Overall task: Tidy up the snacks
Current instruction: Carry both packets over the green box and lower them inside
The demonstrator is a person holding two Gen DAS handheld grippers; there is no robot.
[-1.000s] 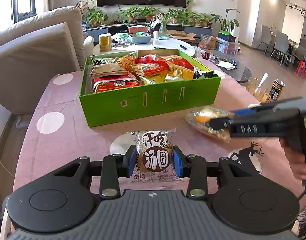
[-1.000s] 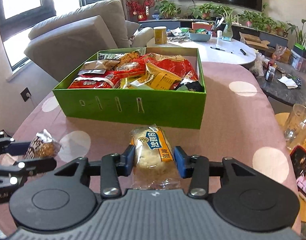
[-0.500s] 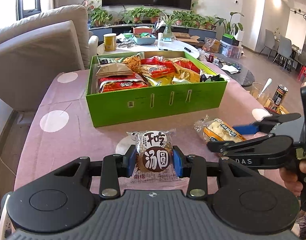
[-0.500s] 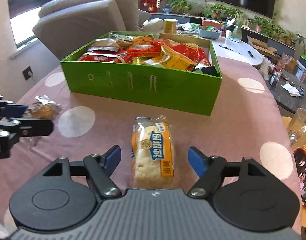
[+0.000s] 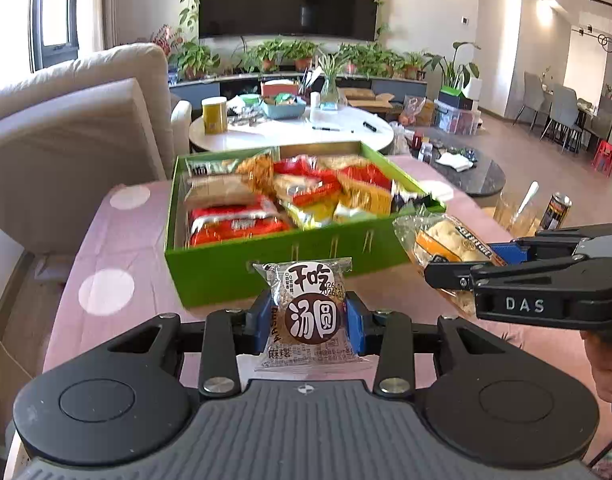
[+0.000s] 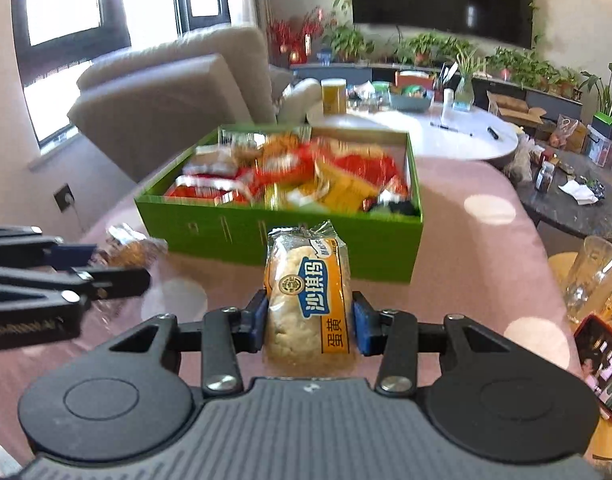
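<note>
**Both grippers carrying snacks near the green box**

Left gripper (image 5: 309, 322) is clamping a clear round-cake packet (image 5: 309, 314) with a brown label. Right gripper (image 6: 308, 322) is pinching a yellow pastry packet (image 6: 308, 294); its jaws have just been narrowing. Green box (image 5: 265, 272) is sitting far-centre, its packets blurring together. Pink dotted tablecloth (image 5: 117, 260); sofa (image 5: 73, 132) sitting far left.
</note>
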